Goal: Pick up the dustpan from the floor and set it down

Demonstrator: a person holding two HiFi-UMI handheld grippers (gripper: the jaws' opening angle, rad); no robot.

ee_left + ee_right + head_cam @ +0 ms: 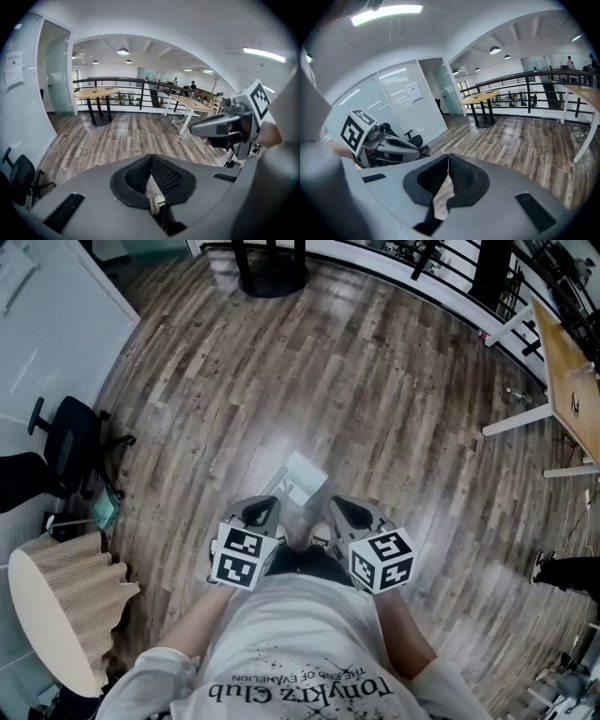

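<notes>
Wood-plank floor (375, 409) fills the head view. Far to the left of the left gripper (262, 512) stand a black office chair (70, 442) and a pale pleated round thing (66, 601), which the frame's edge cuts off. The left gripper is held low in front of the person. Its own view shows its jaws pressed together at the tips with nothing between them.

Just ahead of it and to its right, between the noses of the two grippers, is the whitish dustpan (302, 482). Its outline is blurred, and I cannot tell whether it touches either gripper or rests on the floor. Neither gripper view shows it.

The right gripper (345, 512) also has its jaws meeting at the tips, and they are empty. Well off to its right, a wooden desk (567, 381) on white legs is cut off by the edge.
</notes>
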